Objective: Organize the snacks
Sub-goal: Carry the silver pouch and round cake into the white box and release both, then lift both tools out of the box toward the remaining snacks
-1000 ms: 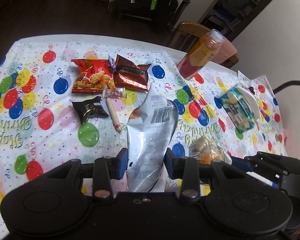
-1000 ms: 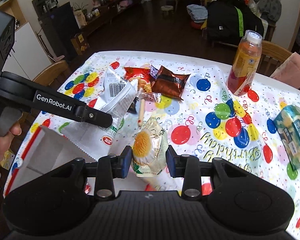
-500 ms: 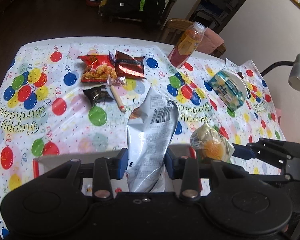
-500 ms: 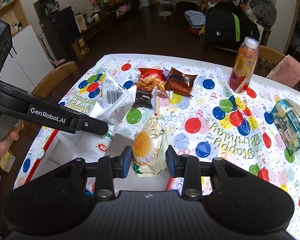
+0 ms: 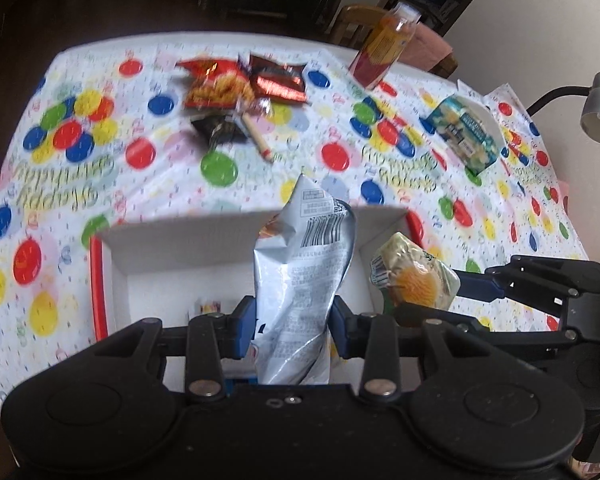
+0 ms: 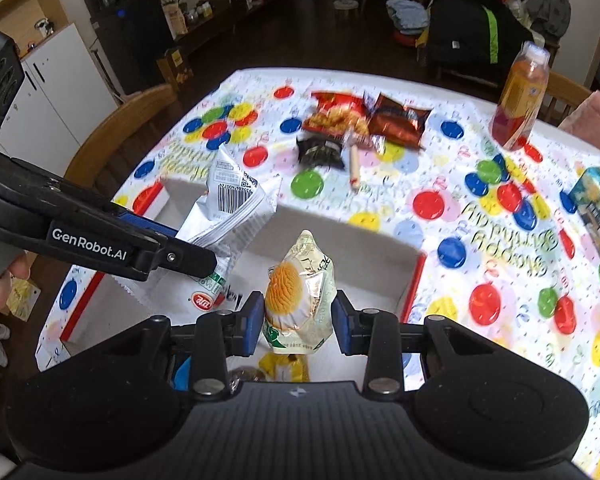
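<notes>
My left gripper pinches a silver snack bag and my right gripper pinches a cake packet, both held over the open white box at the table's near edge; other snacks lie near the far edge

The far snacks and bottle are smeared by motion blur; the box's contents sit mostly hidden behind the right gripper; the silver bag's print is unreadable.
</notes>
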